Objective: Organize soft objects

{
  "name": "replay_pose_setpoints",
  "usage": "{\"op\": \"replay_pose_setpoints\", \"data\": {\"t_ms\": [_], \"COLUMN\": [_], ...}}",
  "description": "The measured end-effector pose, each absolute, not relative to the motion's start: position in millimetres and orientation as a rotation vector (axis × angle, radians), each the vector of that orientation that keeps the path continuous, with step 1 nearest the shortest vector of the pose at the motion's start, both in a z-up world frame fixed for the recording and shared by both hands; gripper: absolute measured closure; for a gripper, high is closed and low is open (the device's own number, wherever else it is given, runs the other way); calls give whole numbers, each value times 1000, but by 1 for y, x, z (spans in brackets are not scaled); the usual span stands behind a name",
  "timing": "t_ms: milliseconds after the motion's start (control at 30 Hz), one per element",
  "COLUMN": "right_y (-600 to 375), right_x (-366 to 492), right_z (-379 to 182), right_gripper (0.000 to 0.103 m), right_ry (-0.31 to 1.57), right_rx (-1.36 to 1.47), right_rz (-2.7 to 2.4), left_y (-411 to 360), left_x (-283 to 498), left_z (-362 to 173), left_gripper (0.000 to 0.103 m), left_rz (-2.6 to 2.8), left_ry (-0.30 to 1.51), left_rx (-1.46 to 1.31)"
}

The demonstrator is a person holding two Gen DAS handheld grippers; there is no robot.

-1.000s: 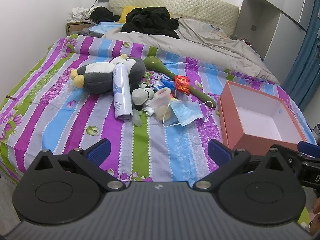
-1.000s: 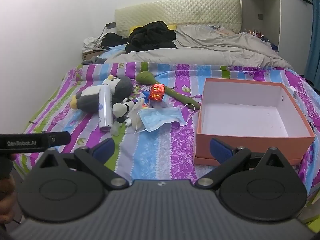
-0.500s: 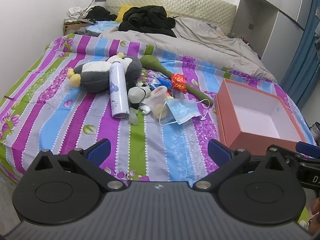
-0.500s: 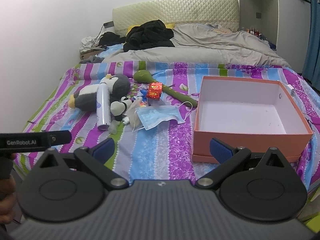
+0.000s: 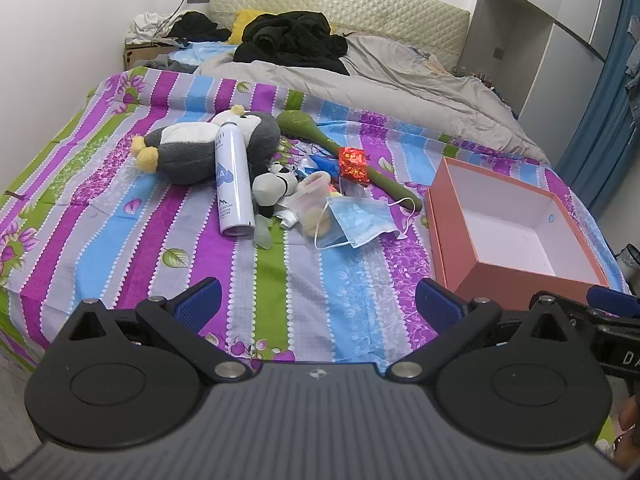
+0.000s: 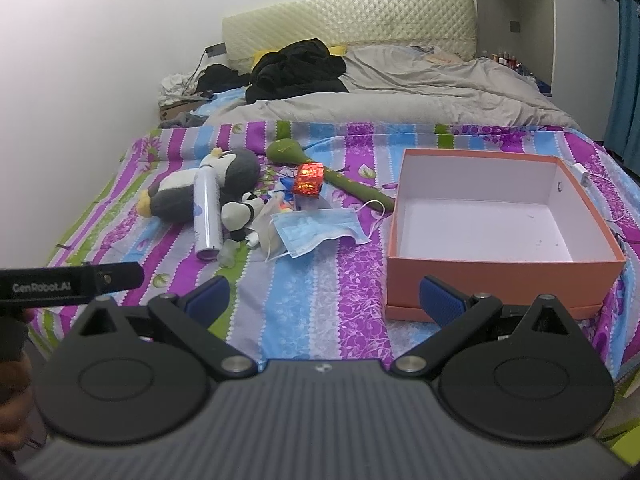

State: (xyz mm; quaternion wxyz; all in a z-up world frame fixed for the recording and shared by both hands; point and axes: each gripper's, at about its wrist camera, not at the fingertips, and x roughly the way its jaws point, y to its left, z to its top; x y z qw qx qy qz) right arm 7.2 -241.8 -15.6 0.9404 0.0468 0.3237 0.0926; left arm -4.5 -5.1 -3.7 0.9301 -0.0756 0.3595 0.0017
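Observation:
A grey and white penguin plush (image 5: 192, 150) (image 6: 188, 190) lies on the striped bedspread, with a small panda plush (image 5: 272, 186) (image 6: 240, 212) beside it. A blue face mask (image 5: 360, 220) (image 6: 316, 226) lies near an open orange box (image 5: 508, 228) (image 6: 492, 224), which is empty. My left gripper (image 5: 318, 300) is open and empty at the bed's near edge, well short of the pile. My right gripper (image 6: 324, 298) is open and empty in front of the box.
A white spray can (image 5: 234, 180) lies across the penguin. A green long-handled massager (image 5: 344, 152), a red foil packet (image 5: 353, 164) and a clear bag of small items (image 5: 310, 204) are in the pile. Grey duvet and black clothes (image 5: 292, 40) lie behind.
Both grippers have drawn back slightly and the views have shifted a little; the pile and box sit a bit farther off. Nothing on the bed has moved.

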Motion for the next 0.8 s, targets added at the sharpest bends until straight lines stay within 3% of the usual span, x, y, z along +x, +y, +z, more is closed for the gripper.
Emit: {"op": "replay_pose_setpoints", "data": {"t_ms": [800], "right_y": [-240], "right_x": [20], "right_z": [-25], "right_gripper": [0], "right_ry": [703], "right_rx": [102], "right_rz": [163], "left_y": [-1], "left_x": [5], "left_z": [-9], "left_gripper": [0], "left_rz": [6], "left_ry": [763], "left_rx": [-164]}}
